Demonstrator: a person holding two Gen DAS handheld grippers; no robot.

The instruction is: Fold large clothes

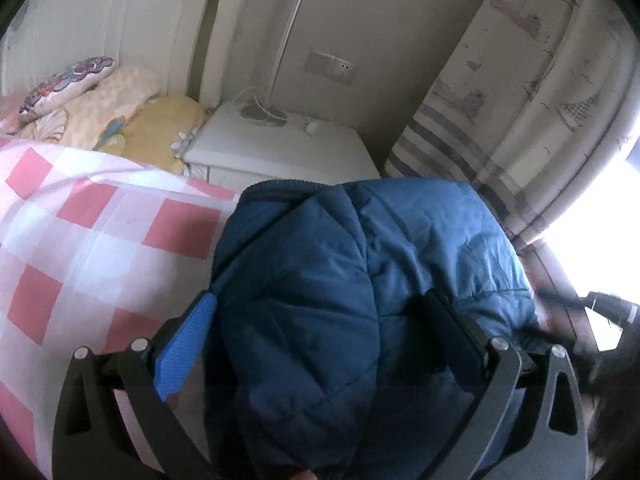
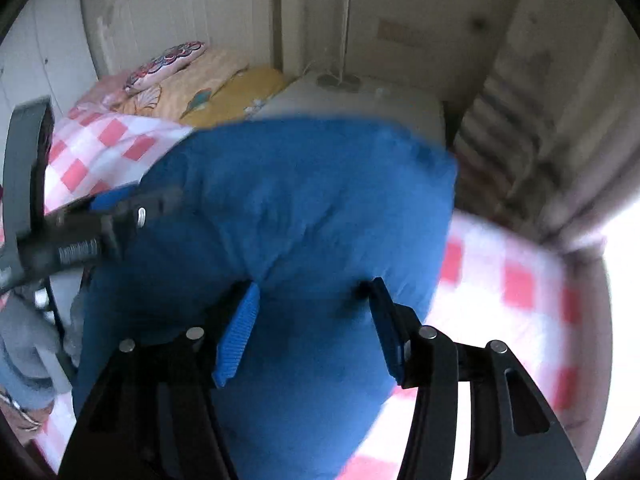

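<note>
1. Blue padded jacket (image 1: 360,280) bunched over the edge of the bed (image 1: 92,232), which carries a pink-and-white checked sheet.
2. Left tool (image 1: 324,320): jaws wide, a thick fold of jacket filling the gap, both fingers against the fabric.
3. Right tool (image 2: 312,304): jaws part-way apart, pinching a puffed fold of jacket.
4. White nightstand (image 1: 280,148) stands beyond the jacket, beside the bed.
5. Right view blurred.

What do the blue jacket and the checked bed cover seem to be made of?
Blue jacket: likely a smooth synthetic shell with padding; stitched quilt lines and puffy panels show, with a faint sheen. Checked bed cover: probably thin woven cotton or a blend, matte, lying in soft flat creases; the exact fibre cannot be told.
</note>
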